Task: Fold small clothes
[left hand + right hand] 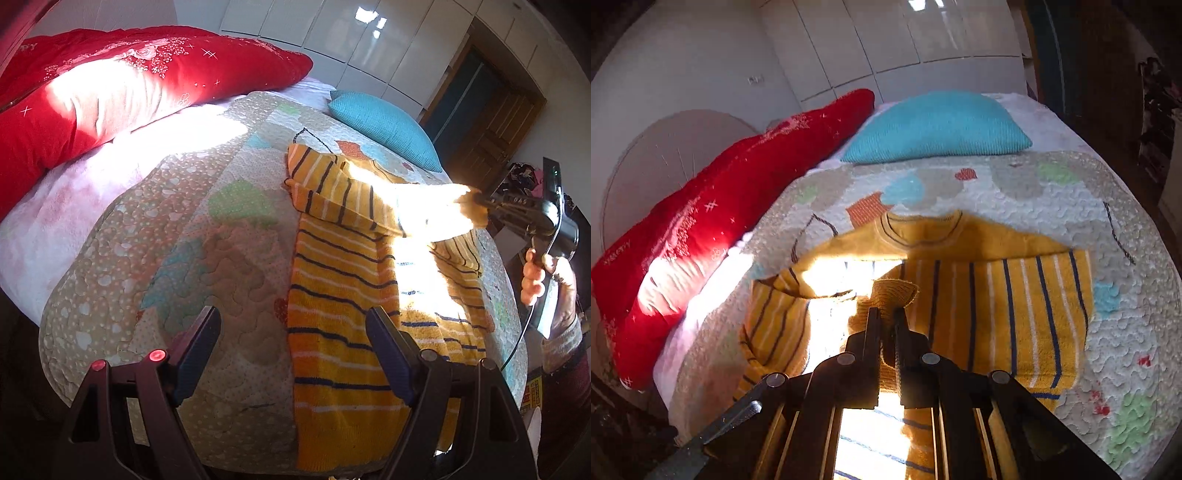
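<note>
A small yellow sweater with dark and white stripes [340, 295] lies on the quilted bedspread [177, 236]. My left gripper [293, 332] is open and empty above the sweater's near left edge. My right gripper [480, 205] is shut on the cuff of a sleeve [417, 206], which it holds folded across the chest. In the right wrist view the right gripper [886, 314] pinches the sleeve cuff [892, 291] above the sweater [1015, 306], whose neckline [919, 230] points to the far side.
A long red pillow [110, 92] lies along the bed's far left. A turquoise cushion [384, 125] sits at the far end and also shows in the right wrist view [934, 129]. White wardrobe doors [332, 33] and a wooden door [491, 125] stand behind.
</note>
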